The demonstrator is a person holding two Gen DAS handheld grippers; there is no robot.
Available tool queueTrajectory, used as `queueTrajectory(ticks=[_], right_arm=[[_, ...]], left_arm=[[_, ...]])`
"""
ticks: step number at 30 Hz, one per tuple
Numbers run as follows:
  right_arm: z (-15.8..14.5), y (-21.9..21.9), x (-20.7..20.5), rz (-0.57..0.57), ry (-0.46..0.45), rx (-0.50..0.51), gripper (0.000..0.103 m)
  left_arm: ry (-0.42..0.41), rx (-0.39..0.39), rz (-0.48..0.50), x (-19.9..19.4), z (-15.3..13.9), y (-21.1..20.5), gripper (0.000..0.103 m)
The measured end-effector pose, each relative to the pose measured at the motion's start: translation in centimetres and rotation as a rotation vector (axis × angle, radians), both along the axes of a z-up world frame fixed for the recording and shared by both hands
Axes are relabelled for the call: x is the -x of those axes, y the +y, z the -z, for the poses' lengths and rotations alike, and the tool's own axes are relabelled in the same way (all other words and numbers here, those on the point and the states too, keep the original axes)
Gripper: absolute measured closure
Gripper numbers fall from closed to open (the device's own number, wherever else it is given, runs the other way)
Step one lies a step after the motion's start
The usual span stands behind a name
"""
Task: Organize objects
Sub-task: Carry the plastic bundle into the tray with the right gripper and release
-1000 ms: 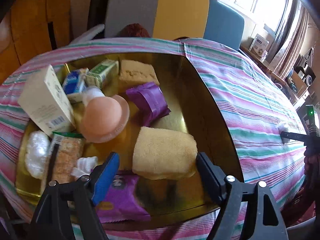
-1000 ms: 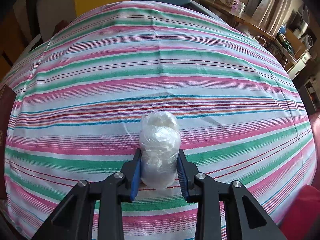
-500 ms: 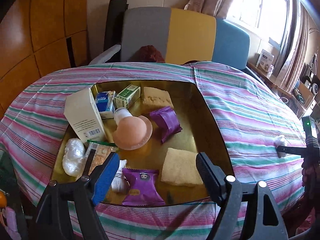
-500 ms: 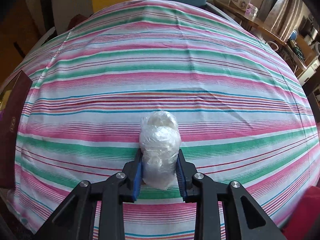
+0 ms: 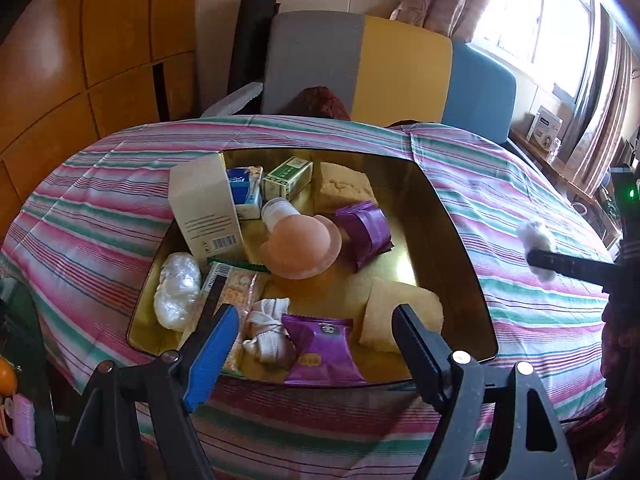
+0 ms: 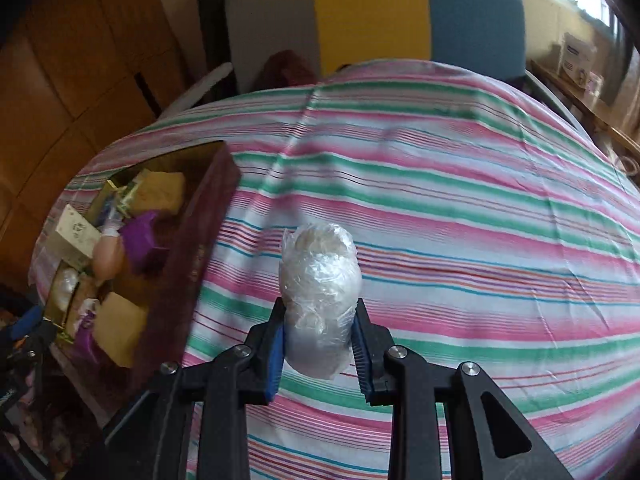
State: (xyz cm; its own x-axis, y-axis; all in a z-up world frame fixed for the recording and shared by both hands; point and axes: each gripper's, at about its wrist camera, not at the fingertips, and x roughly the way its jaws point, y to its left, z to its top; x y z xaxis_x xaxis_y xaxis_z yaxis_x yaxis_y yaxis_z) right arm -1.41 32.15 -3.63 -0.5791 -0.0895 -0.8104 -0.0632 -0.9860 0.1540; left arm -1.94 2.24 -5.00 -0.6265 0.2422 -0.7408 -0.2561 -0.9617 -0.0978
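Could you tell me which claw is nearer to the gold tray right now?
Left. The left claw hangs open over the gold tray's near edge; the right claw, shut on a plastic-wrapped bundle, is off beside it over the striped cloth.

Two plastic-wrapped bundles (image 5: 177, 290), two purple packets (image 5: 323, 350), three yellow sponges (image 5: 401, 317), three boxes (image 5: 205, 209).

The gold box (image 5: 452, 248) is crowded on its left by an upright carton (image 5: 204, 204). Bare floor shows along its right wall. The striped cloth (image 6: 460, 208) beside the box lies unobstructed.
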Motion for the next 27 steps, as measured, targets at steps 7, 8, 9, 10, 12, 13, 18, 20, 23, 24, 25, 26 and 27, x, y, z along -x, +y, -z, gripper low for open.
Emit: queueTrajectory(ticks=[7,8,9,10,12,13,18,20,23,24,25,26,27], right_arm=[[-1.5,-9.3,3.0,-0.203,0.037,-0.029,0.073],[-1.4,-10.3,3.5,-0.222,0.033,-0.036,0.073],[-1.2,-11.1,3.8,-0.239,0.028,-0.041,0.073],[-0.8,-11.9,4.3,-0.256,0.018,-0.048,0.073],[0.2,-13.4,5.3,-0.29,-0.011,-0.07,0.073],[0.8,-14.0,5.7,-0.303,-0.028,-0.084,0.073],[3.7,-15.4,7.4,-0.317,-0.101,-0.136,0.073],[4.5,-15.5,7.8,-0.315,-0.121,-0.142,0.073],[4.5,-15.6,7.5,-0.322,-0.104,-0.153,0.068],[4.6,-15.4,7.5,-0.318,-0.102,-0.138,0.066],[4.4,-15.2,7.3,-0.308,-0.096,-0.127,0.058],[4.2,-15.1,7.1,-0.298,-0.085,-0.125,0.052],[3.9,-15.0,6.7,-0.291,-0.069,-0.125,0.041]], left_arm=[[0.009,-0.008,-0.033,-0.1,-0.4,-1.5,0.023],[0.009,-0.01,-0.036,-0.1,-0.5,-1.7,0.023],[0.008,-0.012,-0.041,-0.1,-0.5,-1.9,0.023],[0.007,-0.013,-0.045,-0.1,-0.4,-2.1,0.023],[0.007,-0.017,-0.056,-0.1,-0.4,-2.5,0.023],[0.007,-0.02,-0.064,-0.1,-0.4,-2.8,0.023],[0.005,-0.044,-0.115,-0.2,-0.1,-4.6,0.023],[0.011,-0.054,-0.129,-0.2,0.0,-5.1,0.024],[0.012,-0.076,-0.134,-0.2,0.0,-5.6,0.024],[0.014,-0.079,-0.134,-0.2,-0.1,-5.7,0.024],[0.019,-0.076,-0.132,-0.1,-0.2,-5.6,0.024],[0.026,-0.071,-0.127,-0.2,-0.4,-5.5,0.024],[0.029,-0.073,-0.124,-0.2,-0.5,-5.4,0.024]])
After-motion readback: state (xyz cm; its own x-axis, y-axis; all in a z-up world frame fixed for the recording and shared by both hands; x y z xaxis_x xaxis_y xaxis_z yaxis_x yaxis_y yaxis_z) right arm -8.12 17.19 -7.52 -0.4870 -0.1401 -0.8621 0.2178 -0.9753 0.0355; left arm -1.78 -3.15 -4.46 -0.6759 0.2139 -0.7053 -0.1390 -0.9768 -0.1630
